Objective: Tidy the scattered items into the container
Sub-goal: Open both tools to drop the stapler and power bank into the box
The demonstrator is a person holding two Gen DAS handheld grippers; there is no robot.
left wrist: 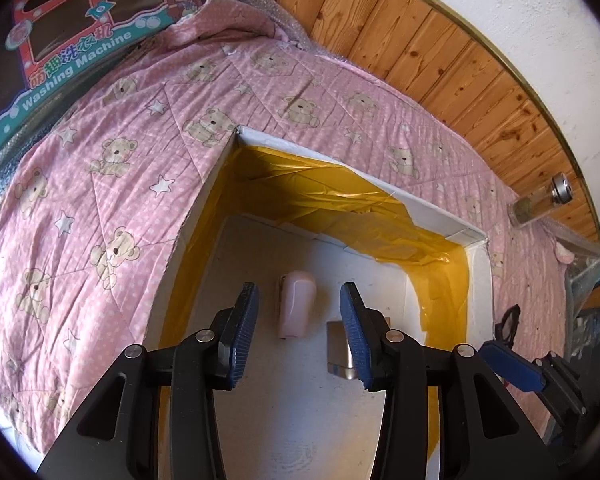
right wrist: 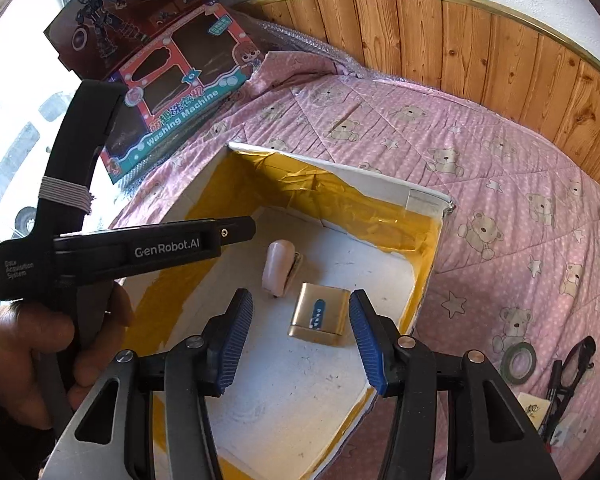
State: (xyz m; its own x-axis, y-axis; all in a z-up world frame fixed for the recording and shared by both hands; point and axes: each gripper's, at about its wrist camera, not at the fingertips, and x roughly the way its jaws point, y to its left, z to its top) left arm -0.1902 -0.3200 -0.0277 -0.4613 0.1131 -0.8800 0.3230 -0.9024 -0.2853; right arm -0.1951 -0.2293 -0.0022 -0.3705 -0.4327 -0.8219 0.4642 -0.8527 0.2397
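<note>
Pink quilt with bears and stars covers the bed, and the white container, a box lined inside with yellow tape, sits on it with its open top facing up. Two items already lie on the container floor: a pale pink stapler and, just beside it, a gold flat case with a blue mark. They are near each other but do not seem to touch.

The left gripper hangs over the box and points down at the stapler. Its jaws are spread and nothing is between the pads, so it probably has just let an item go there. The right gripper also looks down into the box, with the gold case seen between its spread jaws but lying below them, not pinched. A hand holds the left device at the edge of the right view.

Some items are still outside, on the quilt at the right: a roll of tape, black scissors and a small card. A glass jar lies near the wooden wall panel. These probably wait for their turn.

The near wall of the box is hidden behind the grippers. The scissors are cut off by the lens edge in both views, and what the jar contains cannot be made out. A toy washing machine box stands at the far corner.
</note>
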